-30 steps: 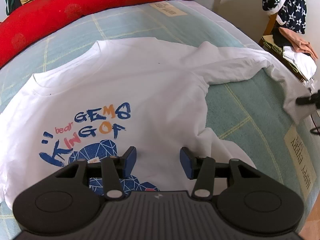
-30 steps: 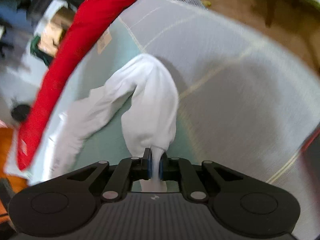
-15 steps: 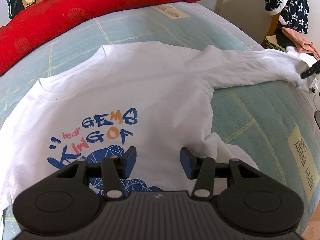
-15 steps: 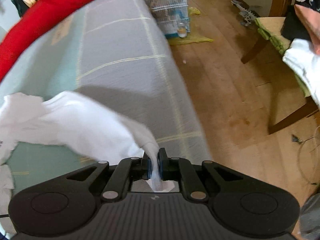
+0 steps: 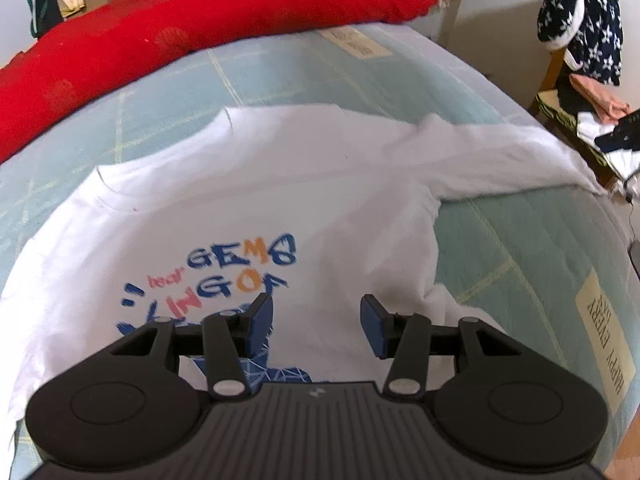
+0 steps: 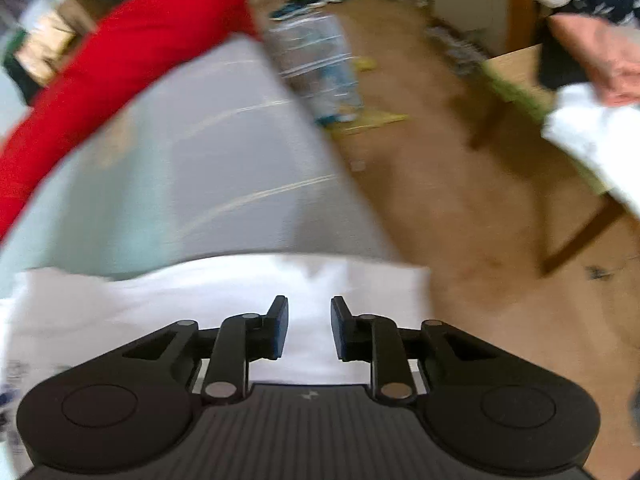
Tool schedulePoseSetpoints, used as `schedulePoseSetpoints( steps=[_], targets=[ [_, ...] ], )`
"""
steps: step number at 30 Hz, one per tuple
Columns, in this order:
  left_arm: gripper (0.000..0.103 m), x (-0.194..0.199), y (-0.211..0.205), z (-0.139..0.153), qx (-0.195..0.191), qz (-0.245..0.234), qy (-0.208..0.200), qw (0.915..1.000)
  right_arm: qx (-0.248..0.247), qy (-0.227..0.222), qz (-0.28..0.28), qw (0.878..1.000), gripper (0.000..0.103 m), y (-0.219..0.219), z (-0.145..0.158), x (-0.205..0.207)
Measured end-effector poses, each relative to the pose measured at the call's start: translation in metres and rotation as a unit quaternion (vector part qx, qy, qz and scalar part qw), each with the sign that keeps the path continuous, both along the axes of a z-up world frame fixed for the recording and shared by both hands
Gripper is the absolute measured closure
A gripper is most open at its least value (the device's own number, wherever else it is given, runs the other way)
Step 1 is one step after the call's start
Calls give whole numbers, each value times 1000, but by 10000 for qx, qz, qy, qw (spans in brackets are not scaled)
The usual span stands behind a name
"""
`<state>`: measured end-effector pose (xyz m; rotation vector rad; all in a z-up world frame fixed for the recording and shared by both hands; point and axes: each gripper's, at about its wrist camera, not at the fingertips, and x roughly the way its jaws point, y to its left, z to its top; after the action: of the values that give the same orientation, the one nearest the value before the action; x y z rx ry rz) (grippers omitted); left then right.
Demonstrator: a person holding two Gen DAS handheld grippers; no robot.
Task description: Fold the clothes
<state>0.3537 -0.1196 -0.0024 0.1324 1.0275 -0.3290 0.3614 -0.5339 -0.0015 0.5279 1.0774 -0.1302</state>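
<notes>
A white long-sleeved shirt [image 5: 256, 200] with a blue and orange print lies face up on the pale green bed cover [image 5: 520, 256]. Its right sleeve [image 5: 500, 156] stretches flat toward the bed's right edge. My left gripper [image 5: 316, 324] hovers open over the print, nothing between its blue pads. In the right wrist view the sleeve's cuff end [image 6: 240, 292] lies flat at the bed's edge below my right gripper [image 6: 309, 330]. Its jaws are opening and the pads stand clear of the cloth.
A long red bolster [image 5: 192, 28] runs along the bed's far side. To the right a wooden chair [image 6: 516, 72] holds piled clothes [image 5: 580, 32]. The wooden floor [image 6: 460, 200] beside the bed has a wire cage [image 6: 316, 72] and scattered items.
My right gripper carried the sleeve out to the right edge of the bed, then opened and released it. The sleeve now lies straight. My left gripper stayed open over the print.
</notes>
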Motion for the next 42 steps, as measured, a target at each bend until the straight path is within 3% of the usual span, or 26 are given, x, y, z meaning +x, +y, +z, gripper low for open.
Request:
schedulePoseSetpoints(
  steps=[3, 6, 9, 11, 16, 18, 19, 20, 21, 22, 24, 28, 30, 34, 38, 42],
  targets=[
    [54, 1, 2, 0, -31, 28, -5, 10000, 889, -260, -116, 9956, 66, 24, -14, -5],
    [54, 0, 4, 0, -75, 8, -16, 10000, 1616, -349, -578, 9845, 60, 34, -39, -20],
    [54, -1, 8, -1, -105, 59, -8, 9999, 2250, -352, -1343, 9644, 58, 29, -68, -44],
    [54, -1, 11, -3, -117, 105, 21, 9999, 2628, -521, -1953, 9435, 58, 20, -85, -61],
    [54, -1, 10, -6, -88, 79, 60, 9999, 2815, -1109, -2814, 9107, 58, 8, -109, -81],
    [54, -1, 9, -7, -81, 57, 69, 9999, 2756, -1277, -2832, 9097, 60, 10, -115, -80],
    [54, -1, 8, -8, -80, 41, 76, 9999, 2738, -1389, -2854, 9079, 62, 12, -118, -82],
    [54, -1, 6, -9, -78, 23, 85, 9999, 2768, -1501, -2923, 9030, 70, 14, -122, -86],
    [54, -2, 4, -10, -84, 5, 87, 9999, 2774, -1554, -3002, 8993, 81, 14, -128, -92],
    [54, -2, 2, -10, -94, -16, 91, 9999, 2791, -1554, -3069, 8965, 101, 12, -134, -97],
    [54, -2, -2, -10, -82, -60, 81, 9999, 3124, -1779, -3222, 8757, 102, 11, -152, -104],
    [54, -2, -7, -10, -51, -107, 83, 9999, 2757, -1684, -3082, 8948, 101, 16, -143, -96],
    [54, -3, -8, -10, -24, -107, 87, 9999, 2719, -1577, -3072, 8982, 101, 15, -138, -93],
    [54, -5, -7, -7, 26, -107, 56, 9999, 2203, -1249, -2835, 9249, 97, 16, -110, -91],
    [54, -5, -3, -5, 18, -29, 34, 10000, 1981, -1154, -2737, 9341, 97, 18, -88, -106],
    [54, -4, 2, -3, -8, 6, 13, 10000, 1853, -871, -2703, 9408, 95, 19, -85, -113]
  ],
)
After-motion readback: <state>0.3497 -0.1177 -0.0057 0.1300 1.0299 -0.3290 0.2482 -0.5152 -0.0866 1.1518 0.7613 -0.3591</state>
